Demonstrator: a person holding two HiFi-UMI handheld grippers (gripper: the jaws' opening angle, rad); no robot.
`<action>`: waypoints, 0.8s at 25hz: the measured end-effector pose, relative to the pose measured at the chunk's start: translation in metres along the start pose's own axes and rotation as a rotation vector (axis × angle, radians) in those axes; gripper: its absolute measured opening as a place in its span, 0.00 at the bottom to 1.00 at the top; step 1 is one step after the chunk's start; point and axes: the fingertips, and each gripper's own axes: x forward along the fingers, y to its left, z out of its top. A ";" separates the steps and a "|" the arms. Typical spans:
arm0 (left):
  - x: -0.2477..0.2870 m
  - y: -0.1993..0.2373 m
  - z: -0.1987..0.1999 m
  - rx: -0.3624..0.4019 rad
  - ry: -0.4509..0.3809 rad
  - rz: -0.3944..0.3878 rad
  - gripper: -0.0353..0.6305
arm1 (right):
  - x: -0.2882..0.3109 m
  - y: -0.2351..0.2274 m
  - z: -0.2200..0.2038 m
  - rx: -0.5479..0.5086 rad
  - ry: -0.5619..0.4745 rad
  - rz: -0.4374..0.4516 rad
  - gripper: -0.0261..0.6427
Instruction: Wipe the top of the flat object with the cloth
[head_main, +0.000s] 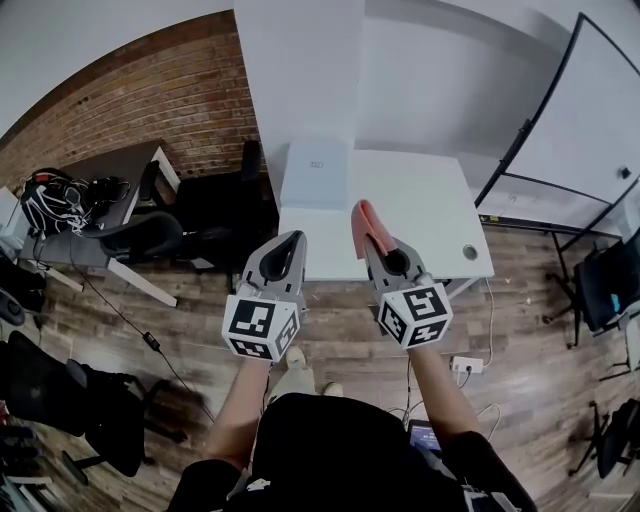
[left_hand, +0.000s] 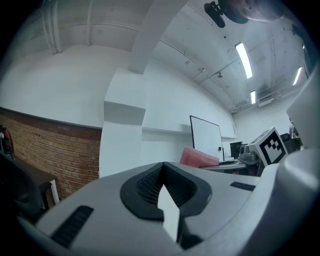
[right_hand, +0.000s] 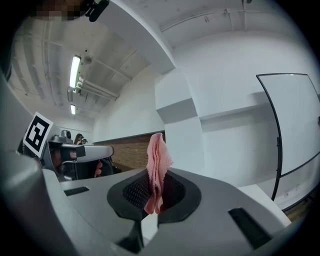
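A pale blue flat box (head_main: 316, 173) lies at the far left end of the white table (head_main: 420, 215). My right gripper (head_main: 378, 243) hovers over the table's near edge, shut on a folded pink cloth (head_main: 366, 224) that sticks up from its jaws; the same cloth (right_hand: 157, 170) shows pinched between the black pads in the right gripper view. My left gripper (head_main: 283, 251) is held beside it, to the left, jaws shut with nothing between them. In the left gripper view the jaws (left_hand: 165, 192) point up at the wall, and the pink cloth (left_hand: 199, 156) shows to the right.
A white column (head_main: 300, 70) rises behind the box. A dark desk (head_main: 90, 215) with cables and black office chairs (head_main: 140, 235) stands at the left. A whiteboard (head_main: 580, 120) leans at the right. A power strip (head_main: 466, 364) lies on the wooden floor.
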 end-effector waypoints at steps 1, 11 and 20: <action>0.002 0.001 0.001 0.004 -0.001 0.000 0.07 | 0.002 -0.002 0.000 0.005 -0.002 0.001 0.10; 0.036 0.025 -0.011 -0.001 0.008 0.003 0.07 | 0.039 -0.018 -0.007 0.007 0.011 0.011 0.10; 0.104 0.086 -0.027 -0.021 0.020 -0.011 0.07 | 0.123 -0.048 -0.008 -0.004 0.036 0.001 0.10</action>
